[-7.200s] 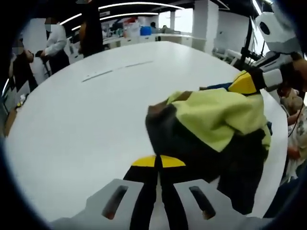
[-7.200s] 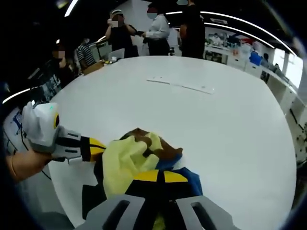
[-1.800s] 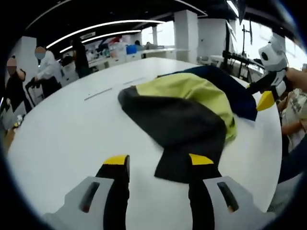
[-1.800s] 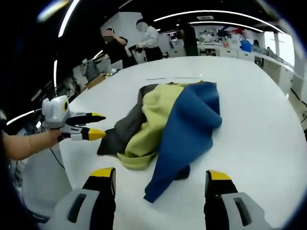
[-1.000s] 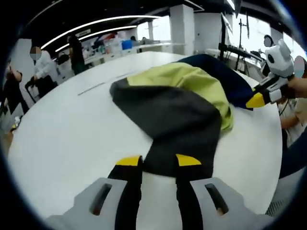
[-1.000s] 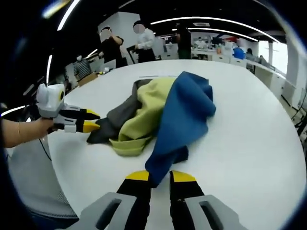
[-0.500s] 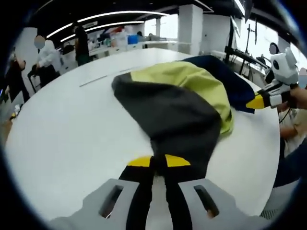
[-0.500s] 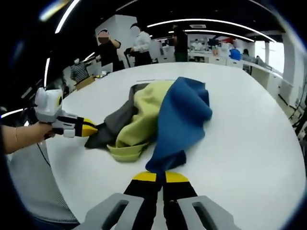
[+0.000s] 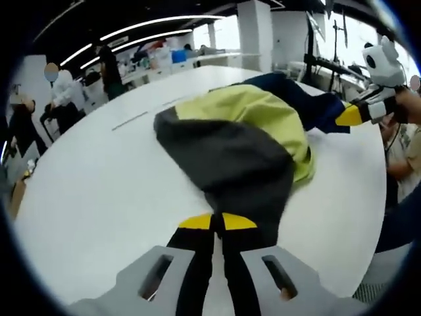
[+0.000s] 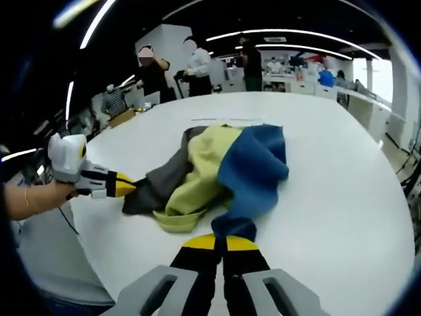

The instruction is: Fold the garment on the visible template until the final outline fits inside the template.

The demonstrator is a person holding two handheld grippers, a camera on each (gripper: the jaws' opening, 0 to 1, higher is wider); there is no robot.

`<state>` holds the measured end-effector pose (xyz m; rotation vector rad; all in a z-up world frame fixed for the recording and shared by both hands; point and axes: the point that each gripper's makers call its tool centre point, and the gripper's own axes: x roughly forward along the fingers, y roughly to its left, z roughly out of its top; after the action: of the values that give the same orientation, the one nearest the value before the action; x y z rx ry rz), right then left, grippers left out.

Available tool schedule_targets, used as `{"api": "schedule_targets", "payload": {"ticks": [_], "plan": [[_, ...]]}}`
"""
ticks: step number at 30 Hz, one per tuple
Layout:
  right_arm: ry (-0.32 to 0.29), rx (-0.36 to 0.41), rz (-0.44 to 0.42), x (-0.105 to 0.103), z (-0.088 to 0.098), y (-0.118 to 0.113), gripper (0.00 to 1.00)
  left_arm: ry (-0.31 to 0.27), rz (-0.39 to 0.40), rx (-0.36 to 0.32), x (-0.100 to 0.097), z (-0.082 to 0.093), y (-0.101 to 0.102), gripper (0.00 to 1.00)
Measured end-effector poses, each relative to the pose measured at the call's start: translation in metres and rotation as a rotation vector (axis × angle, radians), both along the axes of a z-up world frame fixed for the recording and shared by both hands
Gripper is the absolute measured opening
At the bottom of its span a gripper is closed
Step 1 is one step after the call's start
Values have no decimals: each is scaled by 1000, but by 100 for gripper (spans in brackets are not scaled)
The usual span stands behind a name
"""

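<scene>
The garment (image 10: 217, 174), a crumpled grey, yellow-green and blue heap, lies on the white table (image 10: 342, 197). The left gripper (image 9: 216, 221) clenches its grey end, the right gripper (image 10: 220, 242) its blue end; the heap stretches between them.

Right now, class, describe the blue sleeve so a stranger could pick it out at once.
On the white table lies one crumpled garment of grey, yellow-green and blue. The blue sleeve is the part running down to the right gripper, whose jaws are shut on its cuff.
</scene>
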<state>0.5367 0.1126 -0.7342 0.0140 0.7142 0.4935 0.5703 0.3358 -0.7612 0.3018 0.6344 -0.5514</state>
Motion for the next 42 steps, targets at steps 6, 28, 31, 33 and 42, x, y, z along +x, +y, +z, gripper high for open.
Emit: {"api": "schedule_targets", "payload": {"ticks": [6, 28, 31, 33, 42], "plan": [[2, -39, 55, 2, 13, -13, 0, -78, 141, -59, 7, 35, 25, 1], [16, -23, -40, 38, 54, -91, 0, -179, 362, 18, 19, 70, 135, 1], [29, -8, -61, 44, 56, -102, 0, -189, 378, 36, 21, 70, 146, 1], [40, -10, -63, 46, 56, -109, 0, -219, 389, 61, 23, 71, 156, 1], [118, 21, -126, 49, 48, -142, 0, -217, 467, 89, 30, 62, 196, 1]]}}
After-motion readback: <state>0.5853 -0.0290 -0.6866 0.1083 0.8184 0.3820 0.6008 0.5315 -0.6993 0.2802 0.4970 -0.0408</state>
